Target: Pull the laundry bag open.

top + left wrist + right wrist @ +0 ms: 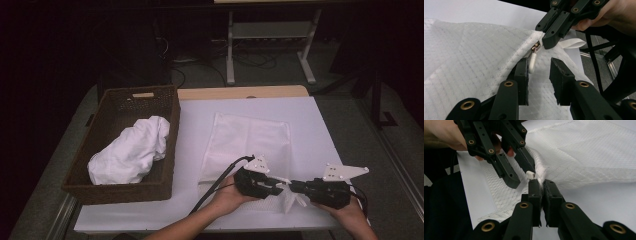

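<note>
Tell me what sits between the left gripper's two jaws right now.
In the left gripper view, the white zipper pull of the mesh laundry bag hangs between the open jaws of the left gripper, close to one pad and ungripped, with bag fabric beneath.

A dark woven basket (121, 186) sits on the left part of the white table (320, 130), and a crumpled white cloth (131, 150) lies bundled inside it, reaching from the near left corner toward the far right wall (its folds are too soft to tell what kind of cloth it is). Beyond the white surface a strip of bare wooden edge (240, 92) shows, and farther back on the dark floor stand the white legs of a frame (230, 50) with loose cables (255, 60) between them.
</note>
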Tool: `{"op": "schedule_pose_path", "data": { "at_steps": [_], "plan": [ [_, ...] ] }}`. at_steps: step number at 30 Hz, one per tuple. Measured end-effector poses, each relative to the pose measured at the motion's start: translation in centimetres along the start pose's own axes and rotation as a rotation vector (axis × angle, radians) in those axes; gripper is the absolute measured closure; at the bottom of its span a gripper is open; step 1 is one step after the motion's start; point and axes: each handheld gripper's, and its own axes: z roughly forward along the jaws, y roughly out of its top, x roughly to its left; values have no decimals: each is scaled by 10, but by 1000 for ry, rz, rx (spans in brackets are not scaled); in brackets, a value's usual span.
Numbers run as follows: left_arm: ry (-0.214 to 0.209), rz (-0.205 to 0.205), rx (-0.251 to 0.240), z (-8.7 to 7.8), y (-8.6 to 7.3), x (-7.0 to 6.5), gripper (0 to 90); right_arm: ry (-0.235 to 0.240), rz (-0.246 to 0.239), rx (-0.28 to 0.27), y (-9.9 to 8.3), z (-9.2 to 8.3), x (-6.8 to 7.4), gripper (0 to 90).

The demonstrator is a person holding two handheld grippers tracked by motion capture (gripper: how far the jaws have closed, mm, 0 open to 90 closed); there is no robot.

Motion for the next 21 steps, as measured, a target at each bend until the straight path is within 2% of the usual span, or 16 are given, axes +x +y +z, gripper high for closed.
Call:
{"op": "schedule_pose_path", "data": {
  "at_steps": [10, 21],
  "plan": [
    [-12, -1, 2, 6, 3, 0, 720, -3, -1, 2, 0, 0, 0, 848],
    [-18, -40, -3, 8, 3, 4, 848, -7, -4, -1, -1, -1, 0, 847]
  ]
}}
